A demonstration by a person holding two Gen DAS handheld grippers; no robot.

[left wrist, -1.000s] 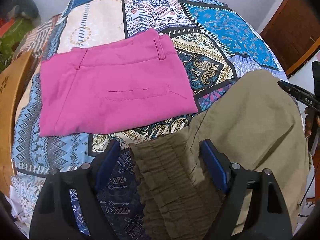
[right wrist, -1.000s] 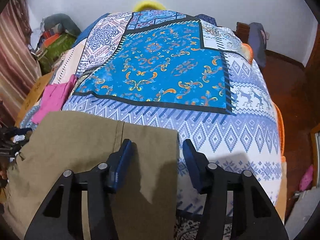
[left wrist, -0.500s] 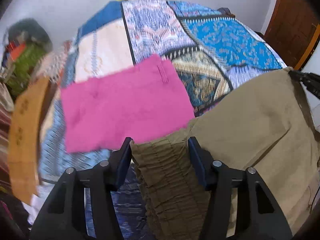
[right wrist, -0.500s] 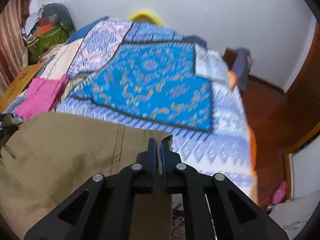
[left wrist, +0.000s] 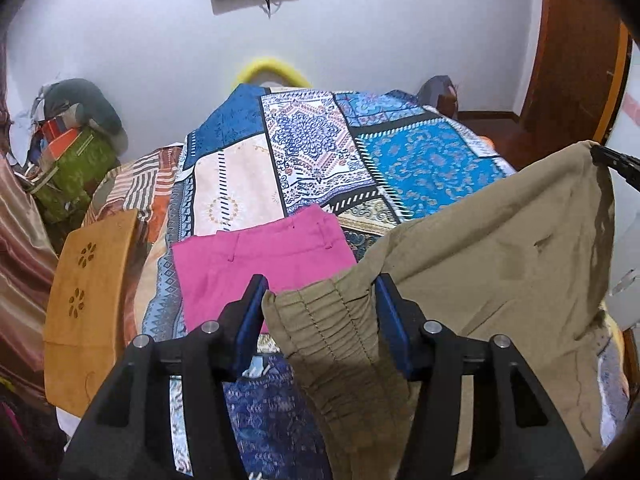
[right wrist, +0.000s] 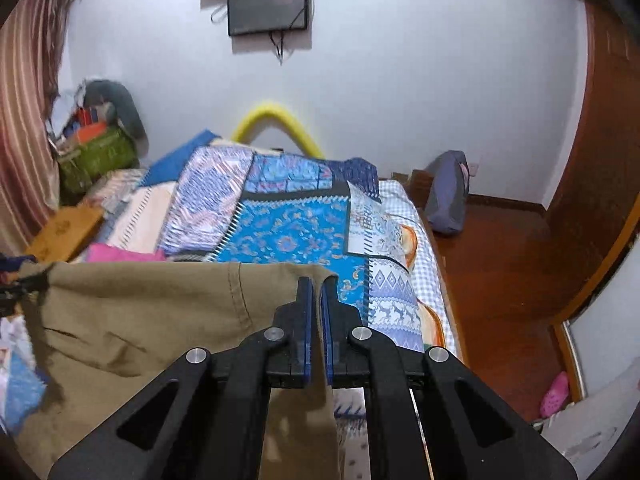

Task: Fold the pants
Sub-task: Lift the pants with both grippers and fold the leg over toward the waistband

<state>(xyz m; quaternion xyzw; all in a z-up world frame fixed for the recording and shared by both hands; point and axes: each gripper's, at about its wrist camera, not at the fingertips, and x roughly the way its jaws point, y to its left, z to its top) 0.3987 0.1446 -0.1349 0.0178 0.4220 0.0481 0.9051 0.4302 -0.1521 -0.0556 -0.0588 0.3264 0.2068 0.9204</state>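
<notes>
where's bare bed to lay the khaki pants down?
Free: the blue paisley panel right of the pink pants, out to the bed's right edge, and the white-blue panels beyond them. Crowded: left edge, with pink pants and wooden board.

The left gripper (left wrist: 320,300) has two matte black, angular arms with triangular cut-outs, each ending in a flat finger faced with a dark blue pad (left wrist: 249,320). Round silver screw heads sit at the linkage joints, two per side. The right gripper (right wrist: 316,292) is built the same: black frame, blue-lined fingers (right wrist: 306,320), four silver screws across its links.
</notes>
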